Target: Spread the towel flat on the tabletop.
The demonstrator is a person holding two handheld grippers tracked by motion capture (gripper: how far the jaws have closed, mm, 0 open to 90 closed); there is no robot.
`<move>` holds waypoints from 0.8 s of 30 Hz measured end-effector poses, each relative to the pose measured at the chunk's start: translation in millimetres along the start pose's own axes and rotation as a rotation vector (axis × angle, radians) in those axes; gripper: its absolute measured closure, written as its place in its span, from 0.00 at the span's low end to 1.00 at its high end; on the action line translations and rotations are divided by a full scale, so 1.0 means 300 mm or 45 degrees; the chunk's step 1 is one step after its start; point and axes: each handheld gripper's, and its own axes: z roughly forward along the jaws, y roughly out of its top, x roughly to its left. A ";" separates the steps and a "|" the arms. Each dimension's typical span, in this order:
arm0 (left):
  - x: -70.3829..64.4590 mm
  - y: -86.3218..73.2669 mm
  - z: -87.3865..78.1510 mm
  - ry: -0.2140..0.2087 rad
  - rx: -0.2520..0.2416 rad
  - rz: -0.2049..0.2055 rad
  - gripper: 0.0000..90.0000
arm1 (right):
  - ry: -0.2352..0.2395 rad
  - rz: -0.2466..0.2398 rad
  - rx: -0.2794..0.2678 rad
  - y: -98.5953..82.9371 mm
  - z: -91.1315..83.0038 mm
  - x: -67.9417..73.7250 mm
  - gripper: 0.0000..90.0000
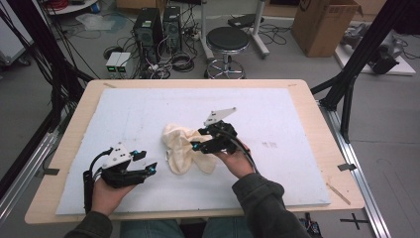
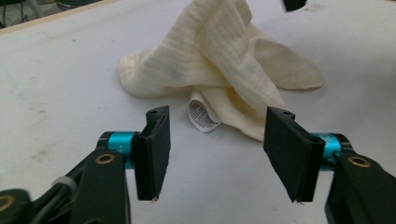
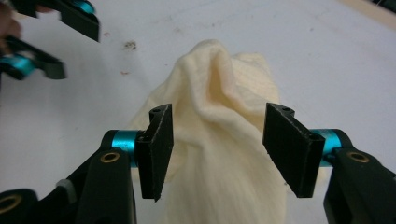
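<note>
My left claw point(image 1: 148, 163) rests spread and empty on the white surface point(image 1: 277, 114), just short of the crumpled cream cloth point(image 1: 181, 148), with bare room to its left and toward the near edge. The cloth lies mid-surface, its label point(image 2: 201, 114) half tucked under a fold. My right claw point(image 1: 195, 144) hovers spread over the cloth's right side, hiding part of it; open room stretches beyond to the right.

Your three cameras: one high, two riding low

Above your side, the high view faces forward and down over the wooden counter point(image 1: 317, 129); both tool views skim close, sharing the crumpled cream ribbed cloth point(image 2: 219, 60).
</note>
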 end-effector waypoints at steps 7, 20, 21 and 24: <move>-0.005 0.020 0.094 -0.059 0.092 0.016 0.60 | 0.046 -0.008 0.057 -0.152 -0.041 0.008 0.62; -0.021 0.038 0.283 -0.078 0.313 0.080 0.76 | 0.070 -0.062 0.225 -0.228 0.054 0.012 0.74; -0.019 0.037 0.287 -0.085 0.314 0.078 0.79 | 0.055 -0.086 0.226 -0.227 0.056 0.013 0.77; -0.021 0.039 0.291 -0.082 0.313 0.076 0.91 | 0.041 -0.084 0.227 -0.228 0.055 0.005 0.89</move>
